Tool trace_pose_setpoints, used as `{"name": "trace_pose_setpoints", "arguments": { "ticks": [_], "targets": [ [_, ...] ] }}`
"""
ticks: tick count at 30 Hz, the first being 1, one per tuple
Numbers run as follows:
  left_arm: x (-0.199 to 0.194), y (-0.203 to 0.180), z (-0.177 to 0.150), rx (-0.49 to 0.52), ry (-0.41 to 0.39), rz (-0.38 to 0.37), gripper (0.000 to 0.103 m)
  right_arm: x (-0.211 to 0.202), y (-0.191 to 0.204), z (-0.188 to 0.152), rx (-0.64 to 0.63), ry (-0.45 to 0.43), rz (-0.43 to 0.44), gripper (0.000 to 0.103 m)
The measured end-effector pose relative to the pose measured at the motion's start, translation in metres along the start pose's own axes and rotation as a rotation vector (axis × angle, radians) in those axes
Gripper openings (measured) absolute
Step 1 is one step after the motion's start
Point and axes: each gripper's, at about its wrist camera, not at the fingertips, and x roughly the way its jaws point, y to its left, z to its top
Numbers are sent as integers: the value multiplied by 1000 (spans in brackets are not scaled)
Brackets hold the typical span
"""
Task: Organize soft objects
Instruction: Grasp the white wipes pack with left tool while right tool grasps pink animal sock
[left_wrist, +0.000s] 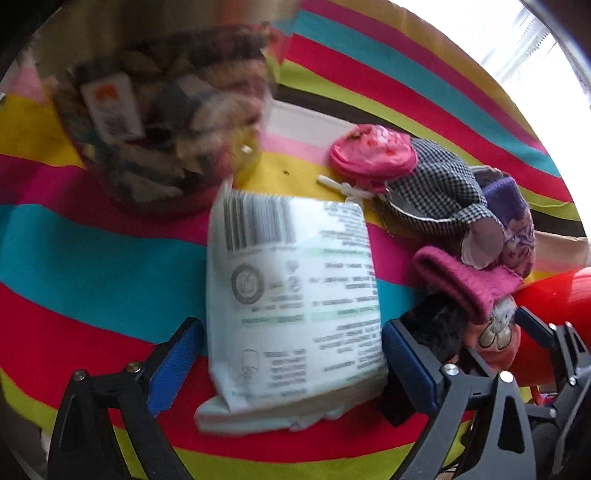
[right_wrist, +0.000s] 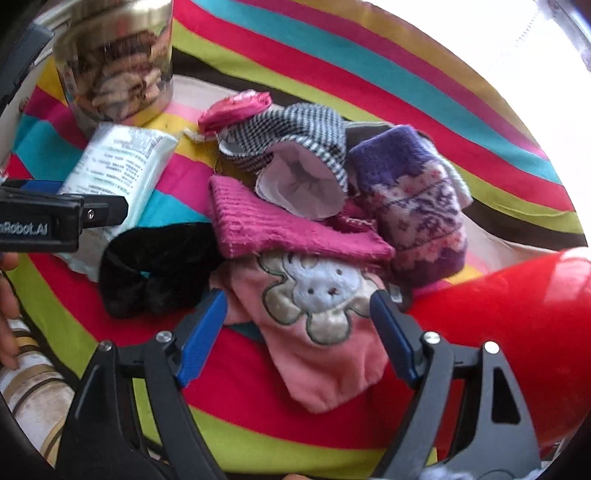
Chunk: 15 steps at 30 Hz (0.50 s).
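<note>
My left gripper (left_wrist: 291, 362) is open and pointing down, its blue pads on either side of a white soft packet (left_wrist: 291, 295) that lies flat on the striped cloth. My right gripper (right_wrist: 297, 336) is open too, straddling a pink garment with a bear-and-flower patch (right_wrist: 325, 332). Behind that garment lies a pile: a magenta knitted piece (right_wrist: 288, 229), a purple patterned mitten (right_wrist: 413, 206), a black-and-white checked hat (right_wrist: 303, 147), a pink round item (right_wrist: 236, 107) and a black fuzzy item (right_wrist: 155, 266). Nothing is gripped.
A clear jar (right_wrist: 118, 66) packed with small things stands at the back left on the bright striped cloth (right_wrist: 258, 398). A shiny red object (right_wrist: 517, 314) bulges in at the right. A hand (right_wrist: 7, 295) shows at the left edge.
</note>
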Motion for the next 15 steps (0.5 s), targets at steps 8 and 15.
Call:
{"name": "trace_pose_setpoints", "arguments": {
  "ticks": [8, 15],
  "targets": [
    [-7, -8, -6, 86, -37, -52, 73, 15, -15, -5, 66, 35, 135, 39],
    [-28, 4, -16, 77, -76, -47, 71, -15, -31, -17, 130, -10, 181, 15]
  ]
}}
